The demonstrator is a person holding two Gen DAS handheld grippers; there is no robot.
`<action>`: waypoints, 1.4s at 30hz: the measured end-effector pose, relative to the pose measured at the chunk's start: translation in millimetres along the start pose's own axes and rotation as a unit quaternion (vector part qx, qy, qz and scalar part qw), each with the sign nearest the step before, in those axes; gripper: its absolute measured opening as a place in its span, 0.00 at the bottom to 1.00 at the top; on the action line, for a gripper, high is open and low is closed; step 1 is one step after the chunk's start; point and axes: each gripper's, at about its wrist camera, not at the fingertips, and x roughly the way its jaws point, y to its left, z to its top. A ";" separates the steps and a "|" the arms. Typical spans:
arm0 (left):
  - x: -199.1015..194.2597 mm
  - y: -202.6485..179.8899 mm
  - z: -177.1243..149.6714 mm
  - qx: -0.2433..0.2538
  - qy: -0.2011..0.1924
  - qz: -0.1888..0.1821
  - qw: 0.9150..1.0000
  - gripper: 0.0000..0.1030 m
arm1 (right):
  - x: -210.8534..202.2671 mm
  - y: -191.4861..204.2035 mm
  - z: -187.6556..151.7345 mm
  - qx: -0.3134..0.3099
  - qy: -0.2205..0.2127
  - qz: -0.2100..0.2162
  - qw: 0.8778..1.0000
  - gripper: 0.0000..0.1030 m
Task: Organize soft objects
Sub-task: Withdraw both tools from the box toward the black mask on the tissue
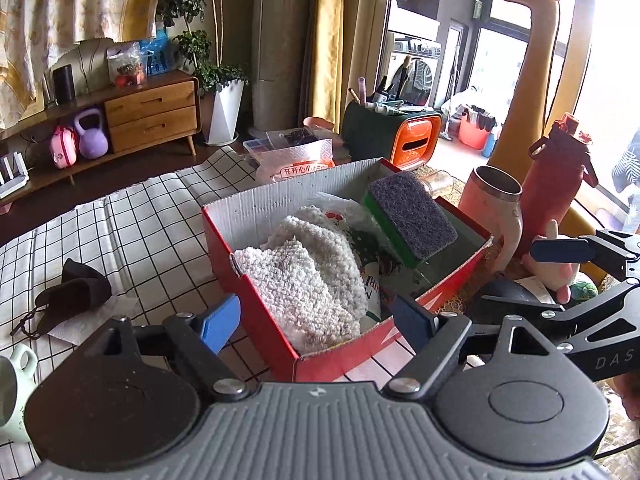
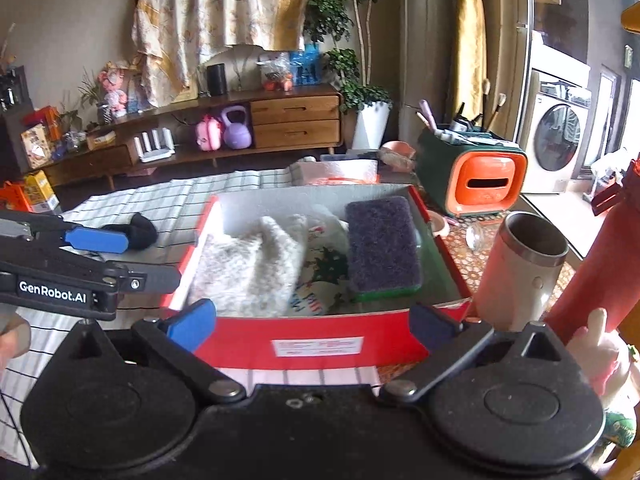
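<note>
Starting at the far left, a dark cloth (image 1: 74,288) is lying crumpled on the checked tablecloth (image 1: 132,216), partly over a white tissue (image 1: 100,316), well apart from the box and looking like the one soft thing not yet put away. A pale green mug (image 1: 16,384) is sitting at the near-left edge.

Moving in, the left gripper (image 1: 316,326) is hovering over the near corner of the red box (image 1: 260,312), its fingers standing apart with nothing between them. Inside the box, a fluffy white towel (image 1: 304,280) is filling the left half, a printed plastic bag (image 1: 370,276) is lying beside it, and a green-backed sponge (image 1: 412,216) is leaning against the right wall.

Further right, the right gripper (image 2: 314,322) is hanging above the box's front wall, jaws wide apart and holding nothing. Beside the box, a metal tumbler (image 2: 520,268) and a red bottle (image 2: 600,264) are standing close together, with a pink plush toy (image 2: 604,364) tucked at the near right.

My read: both hands are free after a drop into the box, so this is the moment between items. The next move is calling for a reach to either the dark cloth on the left or the plush toy on the right, then a gentle pinch on a fold.
</note>
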 end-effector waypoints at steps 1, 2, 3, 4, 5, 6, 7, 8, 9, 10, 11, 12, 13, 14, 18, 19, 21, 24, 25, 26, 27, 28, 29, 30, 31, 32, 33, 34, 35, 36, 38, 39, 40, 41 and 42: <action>-6.5 3.0 -2.3 -0.003 0.000 -0.003 1.000 0.83 | -4.4 4.4 -0.3 0.001 -0.001 0.009 1.000 1.00; -12.9 6.4 -4.6 -0.008 0.001 -0.005 1.000 0.83 | -8.3 8.7 -0.6 0.002 -0.002 0.017 1.000 1.00; -20.1 10.3 -7.5 -0.014 0.000 -0.009 1.000 0.83 | -12.0 13.2 -0.9 0.003 -0.003 0.025 1.000 1.00; -26.7 15.0 -10.0 -0.019 0.000 -0.014 1.000 0.83 | -15.2 17.8 -1.1 0.003 -0.004 0.032 0.999 1.00; -32.7 18.8 -11.9 -0.022 -0.002 -0.017 1.000 0.84 | -18.5 23.1 -1.8 0.001 -0.005 0.039 0.999 1.00; -39.9 23.4 -14.5 -0.024 -0.006 -0.018 1.000 0.86 | -21.7 29.1 -2.0 -0.003 -0.006 0.046 0.999 1.00; -46.3 27.5 -16.8 -0.025 -0.009 -0.016 1.000 0.90 | -24.2 35.0 -1.7 -0.008 -0.007 0.053 0.999 1.00; -52.5 31.7 -19.2 -0.026 -0.012 -0.013 1.000 0.92 | -26.2 41.1 -1.5 -0.014 -0.008 0.059 0.998 1.00; -57.9 35.7 -21.0 -0.026 -0.015 -0.009 0.999 0.96 | -27.9 48.0 -1.8 -0.019 -0.008 0.066 0.998 1.00; -64.5 40.8 -23.1 -0.027 -0.018 -0.006 0.999 0.97 | -28.7 54.2 -1.6 -0.025 -0.008 0.072 0.997 1.00; -69.4 45.5 -24.7 -0.029 -0.020 -0.004 0.999 0.97 | -29.1 60.1 -1.2 -0.030 -0.007 0.077 0.997 1.00; -74.2 50.4 -26.2 -0.030 -0.022 -0.001 0.999 0.97 | -29.1 66.8 -0.6 -0.036 -0.007 0.082 0.996 1.00; -78.7 56.3 -27.8 -0.032 -0.023 0.003 0.999 0.97 | -28.1 72.9 -0.1 -0.041 -0.006 0.087 0.995 1.00; -82.4 61.7 -29.1 -0.034 -0.025 0.007 0.999 0.97 | -26.6 78.4 0.5 -0.045 -0.003 0.092 0.995 1.00; -94.0 85.7 -33.5 -0.039 -0.025 0.016 0.999 0.99 | -18.9 103.6 1.6 -0.065 0.006 0.110 0.992 1.00; -95.9 91.5 -35.0 -0.041 -0.025 0.021 0.999 0.99 | -16.6 109.5 1.8 -0.070 0.008 0.113 0.991 1.00; -99.1 103.5 -37.0 -0.042 -0.024 0.033 0.998 0.99 | -11.8 122.1 2.6 -0.080 0.012 0.120 0.990 1.00; -101.9 122.4 -37.4 -0.044 -0.020 0.037 0.998 0.99 | -3.1 137.0 5.1 -0.091 0.017 0.127 0.988 1.00; -102.7 129.7 -37.2 -0.046 -0.017 0.039 0.998 0.99 | 0.5 141.9 5.7 -0.095 0.019 0.130 0.987 1.00; -103.3 136.0 -36.5 -0.047 -0.016 0.040 0.998 0.99 | 3.8 146.6 6.6 -0.098 0.021 0.132 0.986 1.00; -103.9 142.4 -35.6 -0.045 -0.018 0.040 0.998 0.99 | 7.7 151.6 7.5 -0.101 0.024 0.134 0.986 1.00; -103.7 147.1 -34.1 -0.041 -0.018 0.039 0.998 0.99 | 11.4 155.3 8.3 -0.104 0.026 0.135 0.985 1.00; -102.9 151.2 -32.1 -0.036 -0.016 0.039 0.998 0.99 | 15.5 159.8 9.1 -0.108 0.029 0.136 0.984 1.00; -101.9 155.4 -29.5 -0.030 -0.013 0.042 0.999 0.99 | 20.5 164.1 10.4 -0.111 0.032 0.136 0.984 1.00; -100.0 158.6 -26.3 -0.022 -0.009 0.047 0.999 0.99 | 25.3 168.3 11.6 -0.113 0.034 0.135 0.984 1.00; -97.2 161.4 -22.4 -0.013 -0.004 0.054 0.998 0.99 | 30.0 172.2 12.8 -0.116 0.037 0.135 0.983 1.00; -93.8 164.8 -18.0 -0.003 0.002 0.061 0.998 0.99 | 36.2 177.4 14.6 -0.121 0.040 0.134 0.983 1.00; -90.7 168.6 -13.7 0.005 0.007 0.065 0.998 0.99 | 41.6 181.3 16.0 -0.126 0.041 0.134 0.982 1.00; -86.6 172.0 -9.4 0.011 0.013 0.065 0.998 0.99 | 46.9 185.0 17.4 -0.129 0.042 0.135 0.982 1.00; -83.1 175.2 -5.4 0.014 0.017 0.064 0.998 0.99 | 52.7 188.4 18.7 -0.130 0.043 0.135 0.981 1.00; -74.6 181.4 2.3 0.024 0.024 0.064 0.997 0.99 | 67.1 193.3 22.5 -0.130 0.047 0.137 0.981 1.00; -70.1 183.8 5.4 0.030 0.026 0.068 0.997 0.99 | 74.4 195.1 23.6 -0.130 0.049 0.138 0.981 0.99; -63.5 186.8 8.1 0.035 0.030 0.073 0.996 0.99 | 82.2 197.0 24.9 -0.130 0.050 0.138 0.981 0.99; -57.4 190.2 10.5 0.037 0.035 0.074 0.996 0.99 | 89.5 198.9 25.7 -0.131 0.051 0.138 0.980 0.99; -50.7 194.3 12.5 0.037 0.040 0.073 0.996 0.99 | 96.0 201.2 26.2 -0.133 0.051 0.140 0.980 0.99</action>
